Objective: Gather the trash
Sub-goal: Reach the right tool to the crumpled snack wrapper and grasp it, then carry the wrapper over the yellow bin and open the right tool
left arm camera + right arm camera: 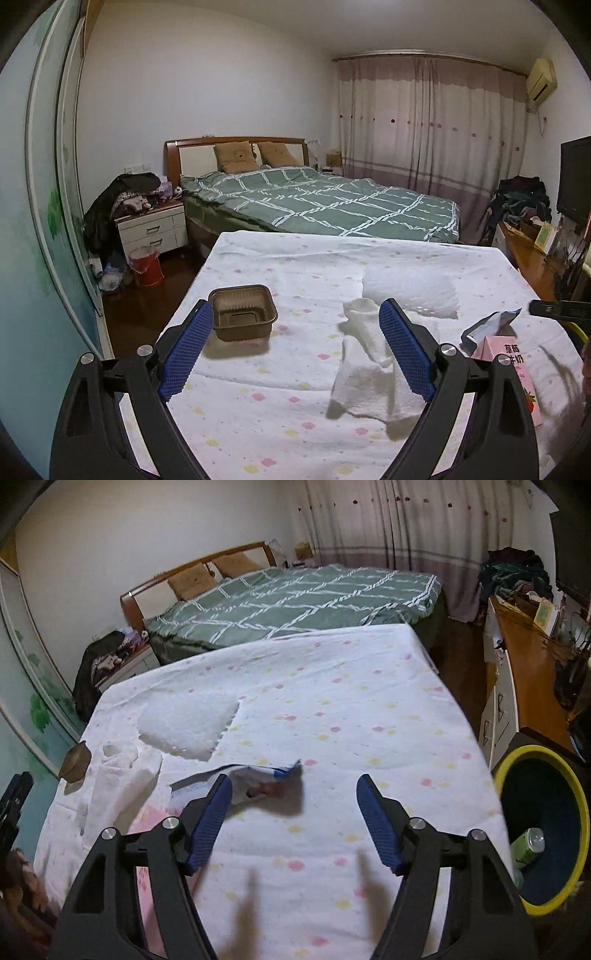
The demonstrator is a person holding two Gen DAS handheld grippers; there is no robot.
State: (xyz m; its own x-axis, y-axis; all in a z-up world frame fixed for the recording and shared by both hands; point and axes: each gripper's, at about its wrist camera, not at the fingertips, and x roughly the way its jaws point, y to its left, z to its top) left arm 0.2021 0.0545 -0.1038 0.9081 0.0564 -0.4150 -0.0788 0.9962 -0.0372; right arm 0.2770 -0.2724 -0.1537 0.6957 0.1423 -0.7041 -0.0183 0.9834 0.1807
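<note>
Left wrist view. Nearest the lens: left gripper [295, 341], jaws spread wide, nothing pinched, hanging over a table under a white cloth [258, 424] dotted pink and yellow. Just beyond the left finger [186, 347], touching it in the picture: a brown plastic tray [242, 314], empty, upright on the cloth. Against the inner side of the right finger [406, 350]: a crumpled white tissue [369, 369], partly between the jaws but with no pad pressing on it. Ahead of that, a flat white sheet of padding [410, 291]. Off to the right of the gripper: a torn foil wrapper [491, 326] and a pink milk carton [517, 373], close together. Far right edge: tip of the other tool. Beyond the table: a bed with a green checked cover [325, 201].

Right wrist view. Nearest the lens: right gripper [293, 814], jaws apart, nothing between the pads. Just ahead of the left finger [210, 819]: the same torn wrapper [255, 781], lying on the cloth. Pink carton mostly hidden beneath that finger. Farther left: tissue [122, 775], white padding [188, 723], brown tray [75, 760] at the table edge. Right of the gripper, beside the table: a yellow-rimmed bin [546, 830], a green can [528, 845] inside.
</note>
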